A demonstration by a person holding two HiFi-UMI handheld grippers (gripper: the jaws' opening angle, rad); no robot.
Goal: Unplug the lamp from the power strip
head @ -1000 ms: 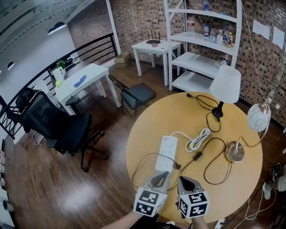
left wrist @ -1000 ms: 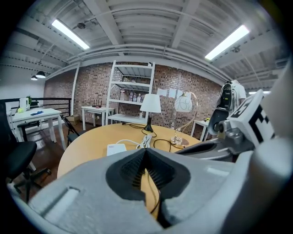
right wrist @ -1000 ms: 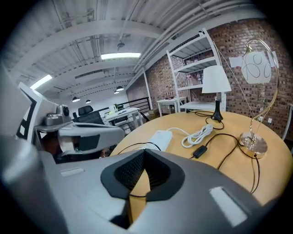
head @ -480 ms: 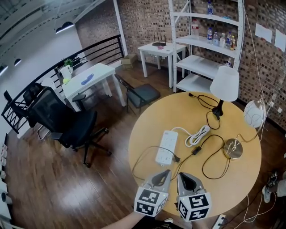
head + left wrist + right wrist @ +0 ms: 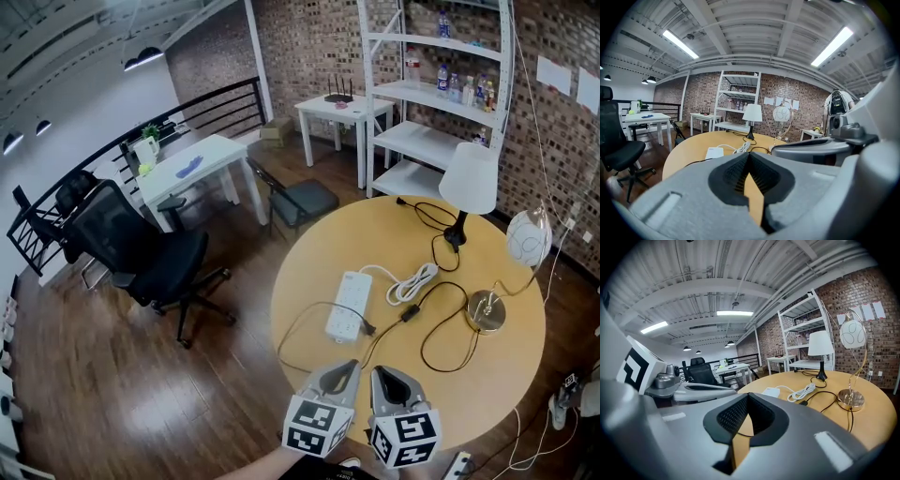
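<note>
A white power strip [image 5: 349, 306] lies on the round wooden table [image 5: 309, 253], with a black plug [image 5: 368, 329] at its near end. Thin black cord runs from there past an inline switch [image 5: 410, 312] toward the gold-base lamp [image 5: 487, 312] with a globe shade [image 5: 528, 238]. A black lamp with a white shade [image 5: 469, 178] stands at the far side. My left gripper [image 5: 342, 372] [image 5: 749, 154] and right gripper [image 5: 384, 375] [image 5: 747, 395] hover side by side over the table's near edge, short of the strip. Both are shut with nothing between the pads.
A coiled white cable [image 5: 412, 284] lies just right of the strip. A black office chair [image 5: 141, 253] stands left of the table, and a grey chair [image 5: 300, 199] and white desks behind it. A white shelf unit [image 5: 431, 94] holds bottles against the brick wall.
The head view has shifted slightly, so the table sits a little farther left. Both grippers stay shut in the same spot at the near edge. Nothing on the table has moved.
</note>
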